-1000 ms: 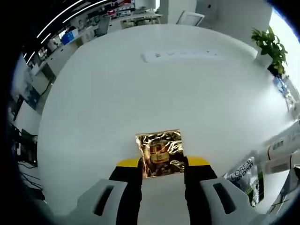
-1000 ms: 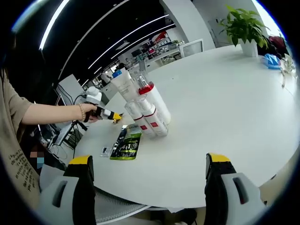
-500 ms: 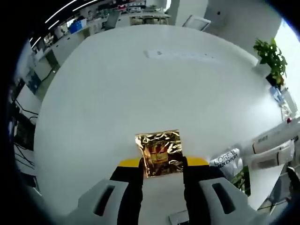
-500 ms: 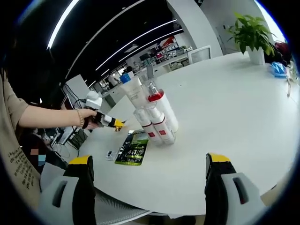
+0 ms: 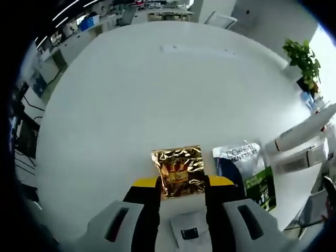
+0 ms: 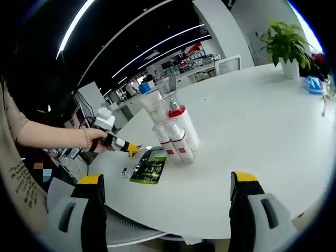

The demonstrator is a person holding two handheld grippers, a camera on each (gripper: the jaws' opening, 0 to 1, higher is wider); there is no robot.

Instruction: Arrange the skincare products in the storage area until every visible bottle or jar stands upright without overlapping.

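Note:
My left gripper (image 5: 181,181) is shut on a crinkled gold foil sachet (image 5: 178,169), held above the white table (image 5: 131,94). To its right lies a L'Oreal pouch (image 5: 244,170), white at the top and green below. Beyond the pouch, white tubes (image 5: 302,134) lie on their sides. In the right gripper view the same cluster lies together: a blue-capped tube (image 6: 152,103), a red-collared bottle (image 6: 182,123) and two clear-capped bottles (image 6: 170,143). The green pouch (image 6: 149,165) lies in front of them. A person's hand (image 6: 97,140) holds the left gripper (image 6: 125,147) beside it. My right gripper (image 6: 166,178) hangs open over the near table edge.
A small white card (image 5: 187,234) with a dark square lies under my left jaws, and a small white packet (image 6: 125,171) lies beside the pouch. A potted plant (image 6: 286,44) stands at the far table edge. A white power strip (image 5: 197,50) lies far across the table.
The left view has swung, bringing the pouch and tubes further in and the small card under the jaws. The gold sachet stays gripped. My right gripper remains open.

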